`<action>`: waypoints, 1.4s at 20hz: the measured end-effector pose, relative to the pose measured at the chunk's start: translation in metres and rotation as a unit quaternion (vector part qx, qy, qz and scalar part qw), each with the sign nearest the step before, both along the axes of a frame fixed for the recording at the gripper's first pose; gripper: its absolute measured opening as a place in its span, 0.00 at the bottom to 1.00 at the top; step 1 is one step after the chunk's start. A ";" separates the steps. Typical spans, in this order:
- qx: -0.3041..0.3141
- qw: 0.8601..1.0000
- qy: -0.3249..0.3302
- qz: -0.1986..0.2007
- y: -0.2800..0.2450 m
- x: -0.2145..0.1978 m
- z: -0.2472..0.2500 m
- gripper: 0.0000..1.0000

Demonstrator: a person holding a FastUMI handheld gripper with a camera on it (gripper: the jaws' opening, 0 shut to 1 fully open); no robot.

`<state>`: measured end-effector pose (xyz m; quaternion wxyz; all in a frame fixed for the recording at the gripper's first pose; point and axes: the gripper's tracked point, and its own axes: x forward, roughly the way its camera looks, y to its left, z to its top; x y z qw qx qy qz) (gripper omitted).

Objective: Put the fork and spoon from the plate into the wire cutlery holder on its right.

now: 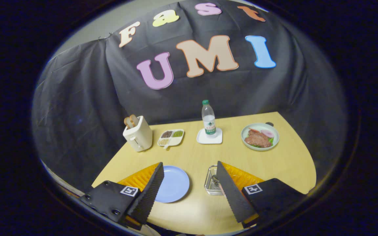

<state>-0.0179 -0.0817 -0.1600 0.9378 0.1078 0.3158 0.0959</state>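
Gripper (189, 183): lower centre of the frame; the two fingers are spread wide with nothing between them, raised above the table.
Left finger (149, 193): lower left; its tip overlaps the near left edge of the plate.
Right finger (230, 193): lower right; its tip crosses the right side of the wire cutlery holder.
Plate (173, 183): lower centre, just right of the left finger; a round blue plate lying flat, its visible surface bare.
Wire cutlery holder (212, 180): lower centre, right of the plate and apart from it; a small wire basket standing upright, with something dark inside that is too small and too covered by the finger to identify.
Fork and spoon: cannot be made out on the plate or in the holder.
Table (195, 154): light wooden top filling the lower half of the frame.
Toaster (138, 134): centre left, white, with bread standing in its slot.
Divided dish (171, 137): just right of the toaster, holding grains in separate compartments.
Water bottle (208, 119): centre, upright on a white square coaster (209, 137).
Food plate (260, 136): centre right, pale green, carrying meat and vegetables.
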 end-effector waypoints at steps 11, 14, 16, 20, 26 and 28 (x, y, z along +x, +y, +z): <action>-0.070 0.967 -0.239 -0.058 -0.011 0.004 0.103 1.00; -0.095 0.960 -0.260 -0.052 -0.014 0.002 0.114 1.00; -0.089 0.960 -0.263 -0.050 -0.006 0.001 0.115 1.00; -0.063 0.960 -0.267 -0.052 0.003 0.009 0.123 1.00; -0.047 0.958 -0.280 -0.049 0.009 0.027 0.137 1.00; -0.047 0.956 -0.286 -0.045 0.004 0.034 0.138 1.00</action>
